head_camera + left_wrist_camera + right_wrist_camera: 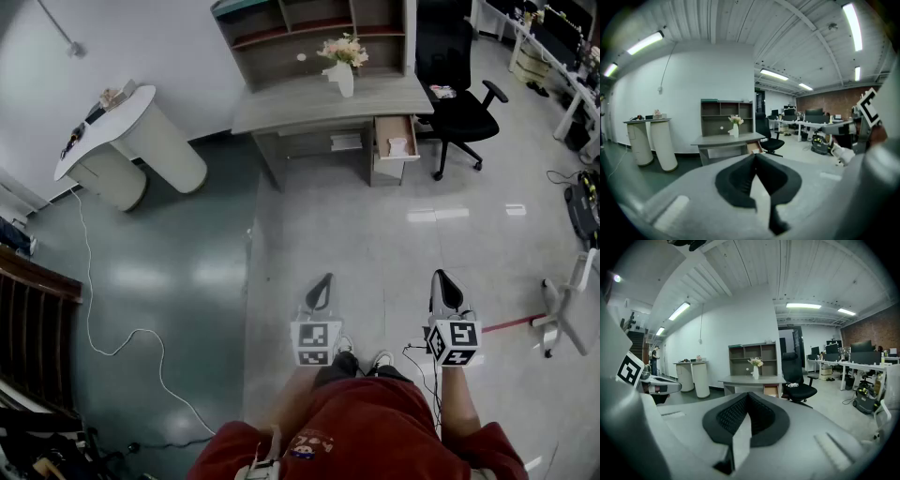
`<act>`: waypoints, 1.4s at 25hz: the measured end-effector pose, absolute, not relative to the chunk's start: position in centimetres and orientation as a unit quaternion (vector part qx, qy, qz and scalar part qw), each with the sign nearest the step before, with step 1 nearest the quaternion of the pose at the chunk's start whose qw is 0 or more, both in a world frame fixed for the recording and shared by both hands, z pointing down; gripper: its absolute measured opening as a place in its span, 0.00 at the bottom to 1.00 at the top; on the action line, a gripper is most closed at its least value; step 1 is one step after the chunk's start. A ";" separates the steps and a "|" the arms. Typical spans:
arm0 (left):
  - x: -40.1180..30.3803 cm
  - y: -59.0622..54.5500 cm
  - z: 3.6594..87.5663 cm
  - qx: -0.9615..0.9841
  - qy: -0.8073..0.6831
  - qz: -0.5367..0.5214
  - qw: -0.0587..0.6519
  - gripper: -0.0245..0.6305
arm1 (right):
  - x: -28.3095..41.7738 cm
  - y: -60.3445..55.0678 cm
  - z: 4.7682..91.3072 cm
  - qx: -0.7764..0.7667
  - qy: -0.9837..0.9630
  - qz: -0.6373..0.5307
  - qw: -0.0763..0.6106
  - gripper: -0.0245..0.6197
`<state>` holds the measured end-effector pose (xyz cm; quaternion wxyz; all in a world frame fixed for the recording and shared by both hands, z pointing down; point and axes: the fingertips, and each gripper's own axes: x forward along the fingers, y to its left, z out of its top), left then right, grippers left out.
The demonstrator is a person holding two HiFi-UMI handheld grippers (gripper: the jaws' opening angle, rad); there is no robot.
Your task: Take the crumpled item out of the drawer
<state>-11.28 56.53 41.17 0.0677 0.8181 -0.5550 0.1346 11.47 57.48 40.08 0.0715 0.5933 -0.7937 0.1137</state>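
With the left gripper (324,281) and right gripper (442,277) both closed on nothing, the white crumpled item (397,146) lies well apart at twelve o'clock in the desk's (309,105) open drawer (412,137), probably light, soft and best pinched by a raised fold.

Open-plan office. Grey worktop (323,105) with a shelf hutch (314,28) on top and a pulled-out drawer (397,139), black swivel chair (466,114) just beside. Rows of white desks (834,364) carrying monitors (860,347) further back. Long fluorescent ceiling lights (803,306), brick wall (876,329), glossy floor (403,244), loose white cable (112,328) across it. White rounded counter (127,127) by the wall.
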 end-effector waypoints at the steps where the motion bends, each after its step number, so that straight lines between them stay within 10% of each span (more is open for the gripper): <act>1: -11.5 56.4 41.1 0.818 -0.555 0.134 0.067 0.03 | 11.2 57.3 40.0 0.593 -0.794 0.113 0.072 0.04; 18: -15.6 52.5 41.6 0.820 -0.553 0.127 0.075 0.03 | 7.5 53.2 40.6 0.606 -0.784 0.113 0.072 0.05; 26: -18.6 49.7 42.1 0.827 -0.544 0.119 0.076 0.03 | 4.3 50.5 41.1 0.617 -0.776 0.109 0.077 0.28; 35: -21.5 46.6 41.9 0.830 -0.543 0.108 0.071 0.03 | 1.6 48.7 41.3 0.631 -0.765 0.105 0.078 0.32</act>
